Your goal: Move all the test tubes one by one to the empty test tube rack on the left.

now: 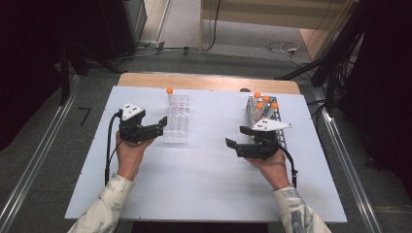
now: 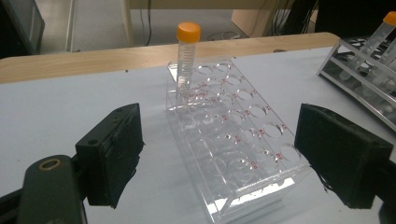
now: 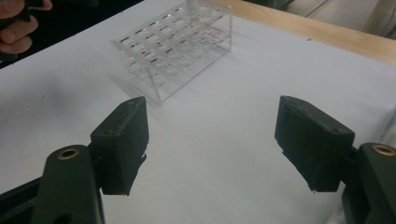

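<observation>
Between the released fingers of the left gripper (image 2: 219, 154), the clear rack (image 2: 233, 140) holds one orange-capped tube (image 2: 187, 56), while the right gripper (image 3: 212, 147), also released, grasps nothing, so most tubes seem left.
</observation>
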The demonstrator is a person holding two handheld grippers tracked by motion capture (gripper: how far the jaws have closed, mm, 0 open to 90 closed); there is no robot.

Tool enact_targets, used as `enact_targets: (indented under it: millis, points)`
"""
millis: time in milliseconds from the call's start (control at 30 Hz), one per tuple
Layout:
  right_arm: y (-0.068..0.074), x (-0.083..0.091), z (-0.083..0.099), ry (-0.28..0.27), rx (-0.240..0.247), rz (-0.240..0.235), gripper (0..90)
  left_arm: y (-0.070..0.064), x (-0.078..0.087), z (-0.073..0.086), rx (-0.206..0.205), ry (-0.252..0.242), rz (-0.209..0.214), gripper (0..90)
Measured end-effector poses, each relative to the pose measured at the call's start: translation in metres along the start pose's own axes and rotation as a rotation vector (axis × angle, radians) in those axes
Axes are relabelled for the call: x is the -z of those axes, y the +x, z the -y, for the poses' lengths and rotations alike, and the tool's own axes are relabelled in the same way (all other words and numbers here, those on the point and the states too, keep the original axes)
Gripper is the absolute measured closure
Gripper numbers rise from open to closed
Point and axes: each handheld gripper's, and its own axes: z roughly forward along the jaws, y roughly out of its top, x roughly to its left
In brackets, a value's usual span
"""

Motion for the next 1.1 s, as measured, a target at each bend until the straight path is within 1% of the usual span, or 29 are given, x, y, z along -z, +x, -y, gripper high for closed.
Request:
enact_targets:
  millis: [133,267,333,400,533,600,667,700,733,800,867,967,1000,1033,1067,1100]
  points:
    - [-0.015,0.014,0.000,-0.028,-0.025,0.040,25.1,0.002,0.000,0.003,0.011,0.000,0.000,14.8]
    - [-0.030,0.025,-0.001,-0.044,-0.050,0.087,25.4,0.004,0.000,0.006,0.023,0.006,-0.001,13.0]
    - [-0.038,0.028,0.001,-0.045,-0.054,0.122,25.5,0.004,0.000,0.007,0.024,0.000,-0.002,12.2]
    - [-0.048,0.032,0.003,-0.047,-0.072,0.148,25.6,0.003,0.001,0.008,0.017,-0.005,-0.004,12.0]
    - [-0.066,0.040,0.006,-0.059,-0.100,0.214,26.5,0.004,0.000,0.009,0.018,0.001,-0.005,11.9]
    - [-0.075,0.039,0.008,-0.049,-0.109,0.245,27.0,0.004,0.000,0.008,0.018,-0.001,-0.005,12.0]
    - [-0.083,0.035,0.009,-0.039,-0.106,0.279,28.3,0.003,0.000,0.008,0.017,-0.003,-0.004,12.0]
    - [-0.087,0.033,0.009,-0.040,-0.101,0.299,29.1,0.003,0.000,0.008,0.018,-0.005,-0.002,12.0]
    - [-0.092,0.032,0.010,-0.043,-0.105,0.309,30.0,0.003,0.000,0.008,0.017,-0.006,0.000,12.0]
    - [-0.102,0.028,0.011,-0.055,-0.118,0.321,32.6,0.002,0.000,0.008,0.015,-0.004,0.004,12.0]
    - [-0.112,0.022,0.012,-0.041,-0.135,0.332,34.5,0.002,-0.001,0.009,0.013,0.002,0.006,12.0]
    - [-0.123,0.011,0.014,-0.013,-0.122,0.348,37.0,0.000,-0.001,0.009,0.010,-0.001,0.009,12.0]
    - [-0.129,0.007,0.014,-0.020,-0.103,0.350,42.6,0.000,-0.002,0.009,0.009,-0.001,0.011,12.1]
    - [-0.131,0.006,0.014,-0.022,-0.099,0.358,45.8,0.001,-0.002,0.009,0.007,0.003,0.011,12.0]
    - [-0.131,0.006,0.014,-0.022,-0.099,0.358,45.8,0.001,-0.002,0.009,0.005,0.005,0.009,12.0]
    - [-0.137,0.003,0.015,-0.024,-0.102,0.355,51.8,0.001,-0.002,0.009,0.005,0.008,0.009,12.1]
